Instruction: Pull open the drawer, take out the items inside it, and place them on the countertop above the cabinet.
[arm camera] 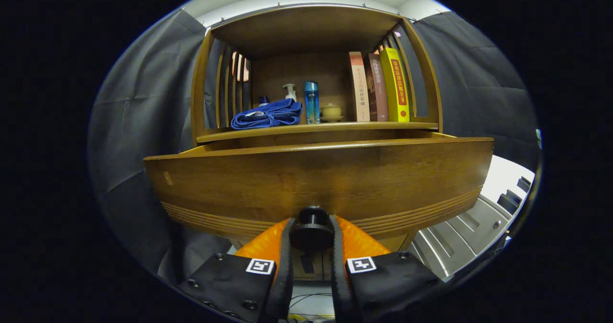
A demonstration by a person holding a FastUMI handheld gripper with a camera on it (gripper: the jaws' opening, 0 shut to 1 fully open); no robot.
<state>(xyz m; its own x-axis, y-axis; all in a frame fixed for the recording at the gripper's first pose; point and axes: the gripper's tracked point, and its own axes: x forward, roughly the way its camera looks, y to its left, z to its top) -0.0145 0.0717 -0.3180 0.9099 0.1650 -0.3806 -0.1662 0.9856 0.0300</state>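
The gripper [311,232] has its jaws closed on the dark round knob [311,229] at the lower middle of the wooden drawer [316,179] front, one finger pressing on each side of it. The drawer stands pulled out from the cabinet [311,26]: its top edge sits forward of the countertop [316,129], with a gap showing behind it. From this low angle I cannot see into the drawer, so what lies inside is hidden.

On the countertop above, under the cabinet's upper shelf, rest a folded blue cloth [267,115], a white pump bottle [289,92] behind it, a tall blue bottle [312,102], a small lidded cup [331,111] on a saucer, and three upright books [380,86] leaning by the slatted right side.

I judge the opening step to be in hand and near its end; none of the taking out looks begun from here. Next the jaws should let go of the knob, then the gripper needs to rise over the drawer's front edge and tilt down to find the items. The free room on the countertop looks to be between the cup and the cloth's front edge, so placing will call for care not to knock the bottles.
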